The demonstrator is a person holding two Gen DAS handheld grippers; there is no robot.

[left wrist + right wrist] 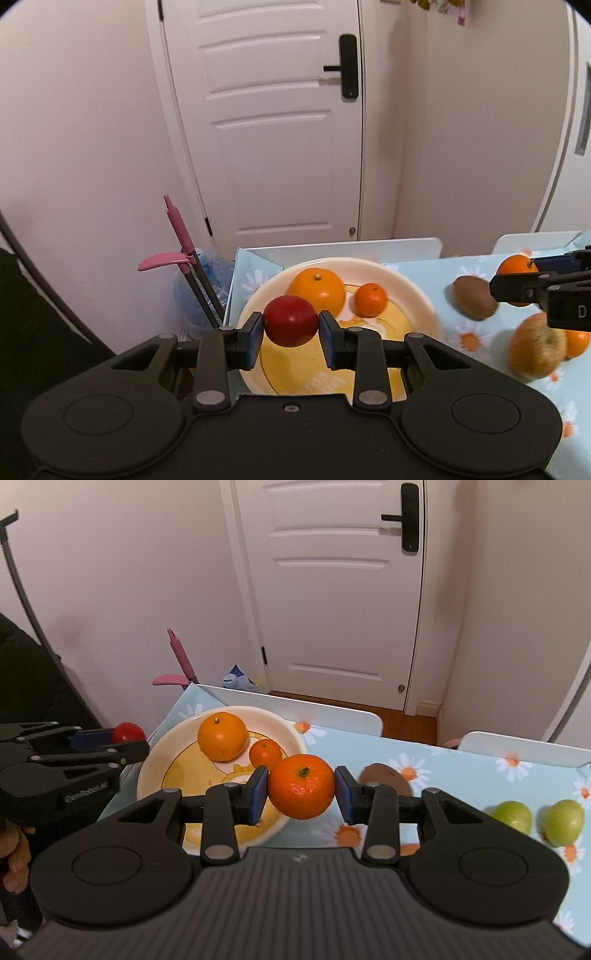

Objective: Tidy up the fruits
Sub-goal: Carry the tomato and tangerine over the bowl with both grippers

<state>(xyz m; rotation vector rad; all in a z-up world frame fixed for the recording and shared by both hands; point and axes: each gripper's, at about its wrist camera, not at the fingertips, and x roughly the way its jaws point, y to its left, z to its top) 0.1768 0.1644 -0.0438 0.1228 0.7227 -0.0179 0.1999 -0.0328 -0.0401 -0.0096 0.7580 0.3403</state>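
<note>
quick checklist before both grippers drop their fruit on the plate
1. Left gripper grip: ok, its fingers clamp the red fruit on both sides.
2. Right gripper grip: ok, shut on the tangerine.
3. Red fruit over the plate: ok, plate lies right beneath it.
4. Tangerine over the plate: cannot tell, it hangs near the plate's right rim.
5. Free room on the plate: ok, the big orange and small tangerine sit at the back, front half bare.
6. Gap between the two grippers: ok, they stand apart in both views.
</note>
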